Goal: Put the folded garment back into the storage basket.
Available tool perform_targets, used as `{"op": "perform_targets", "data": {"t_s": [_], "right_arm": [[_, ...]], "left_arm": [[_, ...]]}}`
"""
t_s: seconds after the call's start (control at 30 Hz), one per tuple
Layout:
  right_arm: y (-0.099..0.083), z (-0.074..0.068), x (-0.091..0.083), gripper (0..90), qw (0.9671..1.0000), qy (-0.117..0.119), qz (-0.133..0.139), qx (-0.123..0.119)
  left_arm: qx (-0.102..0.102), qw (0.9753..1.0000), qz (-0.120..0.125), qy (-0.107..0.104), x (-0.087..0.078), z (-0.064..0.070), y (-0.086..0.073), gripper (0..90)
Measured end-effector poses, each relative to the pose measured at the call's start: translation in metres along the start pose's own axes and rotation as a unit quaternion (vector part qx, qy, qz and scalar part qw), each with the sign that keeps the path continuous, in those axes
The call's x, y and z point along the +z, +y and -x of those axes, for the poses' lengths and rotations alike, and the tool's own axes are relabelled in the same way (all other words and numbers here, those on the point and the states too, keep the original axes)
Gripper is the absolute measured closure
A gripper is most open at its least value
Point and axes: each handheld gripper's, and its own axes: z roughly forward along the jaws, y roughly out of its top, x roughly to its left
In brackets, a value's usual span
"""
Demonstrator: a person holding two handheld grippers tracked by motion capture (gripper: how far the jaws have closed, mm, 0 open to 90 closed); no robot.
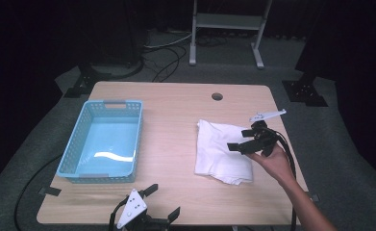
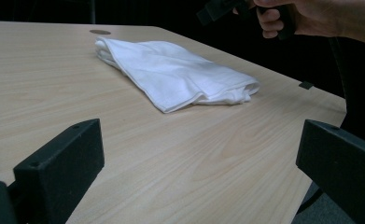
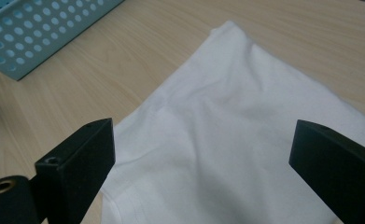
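Hovering wide open over the right edge of the folded white cloth (image 1: 221, 151): right gripper (image 1: 247, 139); lying long from far to near, right of the blue basket (image 1: 70, 159); waiting open, near edge, farther off: left gripper (image 1: 162, 202).

no readable text, labels, brands or numbers anywhere

Soft, matt cloth is seen in the folded white towel (image 1: 221, 151); smooth pale wood-grain in the table (image 1: 176, 110); glossy perforated plastic in the light-blue basket (image 1: 80, 142).
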Motion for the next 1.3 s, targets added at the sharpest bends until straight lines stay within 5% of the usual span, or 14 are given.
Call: {"op": "perform_targets", "data": {"t_s": [0.63,1.07,1.3], "right_arm": [[-0.004,0.008,0.037,6.9,0.9986,-0.001,-0.052,0.009],[-0.011,0.015,0.066,15.2,0.9955,-0.032,-0.089,0.007],[-0.010,0.005,0.070,26.5,0.9900,-0.086,-0.107,-0.034]], "left_arm": [[-0.001,1.0000,-0.001,-0.001,0.001,0.000,-0.001,0.6],[-0.004,1.0000,-0.004,0.000,0.001,-0.002,-0.002,0.6],[-0.006,1.0000,-0.006,-0.002,0.002,-0.002,-0.003,0.6]]}}
